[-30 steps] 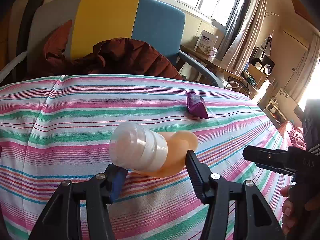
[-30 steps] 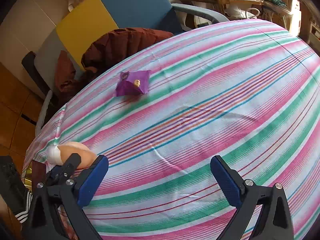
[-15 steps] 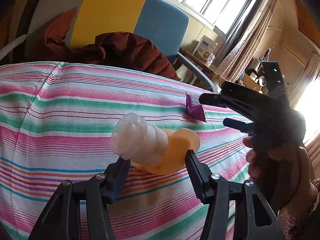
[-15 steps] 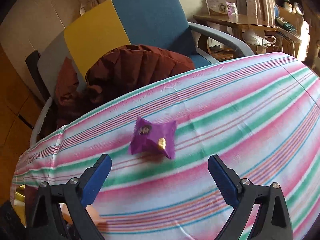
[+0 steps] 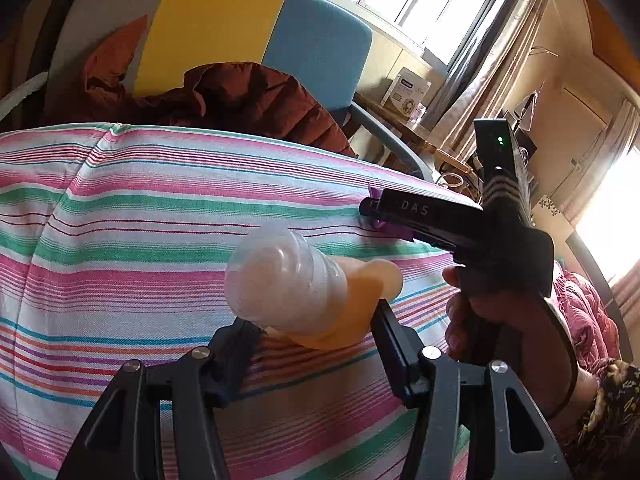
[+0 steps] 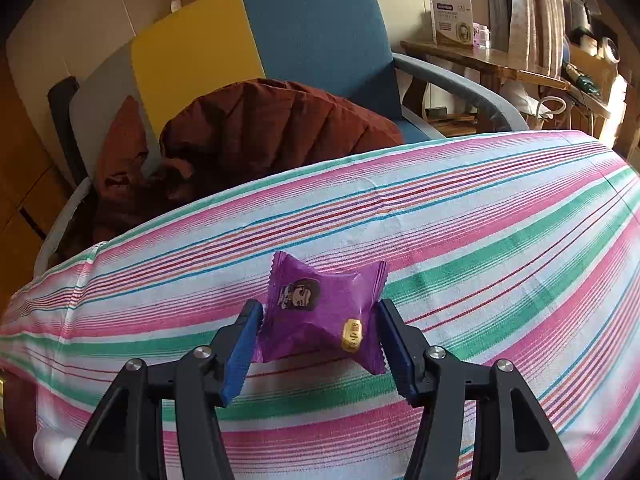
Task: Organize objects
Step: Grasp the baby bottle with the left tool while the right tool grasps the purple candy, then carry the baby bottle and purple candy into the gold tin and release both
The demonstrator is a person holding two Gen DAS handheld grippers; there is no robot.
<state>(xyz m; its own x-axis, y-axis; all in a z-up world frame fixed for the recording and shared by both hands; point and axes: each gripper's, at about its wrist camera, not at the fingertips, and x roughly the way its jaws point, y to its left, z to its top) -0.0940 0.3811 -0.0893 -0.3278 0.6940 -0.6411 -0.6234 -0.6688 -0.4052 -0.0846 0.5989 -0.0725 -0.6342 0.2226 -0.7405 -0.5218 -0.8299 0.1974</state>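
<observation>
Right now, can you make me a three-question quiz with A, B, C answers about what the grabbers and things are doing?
1. Where is the purple packet?
A. on the chair
B. between the right gripper fingers
C. on the floor

2. What colour is the bottle body?
A. orange
B. green
C. black

3. What is the left gripper doing?
A. hanging empty
B. holding the bottle
C. holding the jacket

Answers: 1 B, the closing fingers flank the packet on the striped cloth. 2 A, orange below a clear cap. 3 B, both fingers press its sides.
</observation>
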